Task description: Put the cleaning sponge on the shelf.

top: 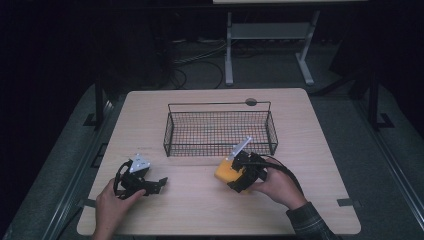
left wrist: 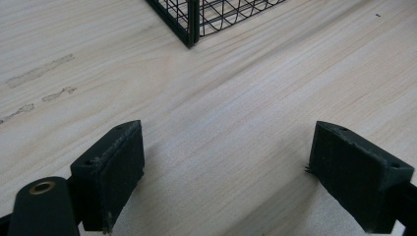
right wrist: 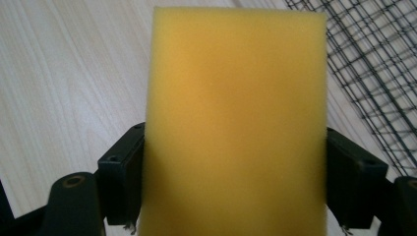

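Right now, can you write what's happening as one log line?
right gripper: shut on sponge | left gripper: open, over table | basket: nothing seen inside

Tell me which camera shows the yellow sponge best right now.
The right gripper view: the yellow sponge sits close up between that gripper's jaws, pressed on both sides. The high view shows it small, held by the right gripper in front of the wire basket.

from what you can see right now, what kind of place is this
Probably a lab or workshop set up for recording, not a home. A bare wooden table stands in a dark room, loose cables run across the floor behind it, and a person works a wire basket and a yellow sponge with handheld grippers.
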Demonstrator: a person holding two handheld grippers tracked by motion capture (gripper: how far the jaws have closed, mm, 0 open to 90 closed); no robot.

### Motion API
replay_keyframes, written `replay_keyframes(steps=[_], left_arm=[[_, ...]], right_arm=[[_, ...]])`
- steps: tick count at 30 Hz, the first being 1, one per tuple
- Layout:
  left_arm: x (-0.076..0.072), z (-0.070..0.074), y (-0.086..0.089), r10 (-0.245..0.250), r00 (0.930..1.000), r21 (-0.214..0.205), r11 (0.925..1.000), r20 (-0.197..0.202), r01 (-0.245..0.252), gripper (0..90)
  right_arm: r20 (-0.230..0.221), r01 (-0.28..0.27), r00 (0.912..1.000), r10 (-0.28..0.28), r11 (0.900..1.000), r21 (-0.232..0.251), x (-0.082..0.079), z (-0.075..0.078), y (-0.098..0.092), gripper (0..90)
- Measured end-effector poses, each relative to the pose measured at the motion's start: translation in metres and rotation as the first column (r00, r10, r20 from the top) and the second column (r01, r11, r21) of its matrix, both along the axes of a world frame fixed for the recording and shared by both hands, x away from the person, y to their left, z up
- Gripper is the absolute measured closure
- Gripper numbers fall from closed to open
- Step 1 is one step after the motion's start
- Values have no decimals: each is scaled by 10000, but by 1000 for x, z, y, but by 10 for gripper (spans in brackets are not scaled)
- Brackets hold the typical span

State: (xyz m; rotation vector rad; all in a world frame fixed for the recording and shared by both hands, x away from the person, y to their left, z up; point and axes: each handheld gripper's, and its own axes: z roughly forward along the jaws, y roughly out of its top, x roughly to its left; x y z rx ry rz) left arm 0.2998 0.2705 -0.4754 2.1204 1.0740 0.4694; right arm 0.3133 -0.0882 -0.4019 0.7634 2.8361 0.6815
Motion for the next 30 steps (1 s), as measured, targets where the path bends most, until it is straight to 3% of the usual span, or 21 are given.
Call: replay_keyframes(steps=[9, 30], left_arm=[[0, 0, 0, -3, 10000, 1, 10000, -4, 3, 127], [0, 0, 0, -13, 10000, 18, 10000, 16, 13, 127]], right_arm=[[125, 424, 9990, -425, 9990, 104, 2, 13, -21, 230], [417, 1137, 9925, -1149, 9931, 295, 18, 36, -50, 230]])
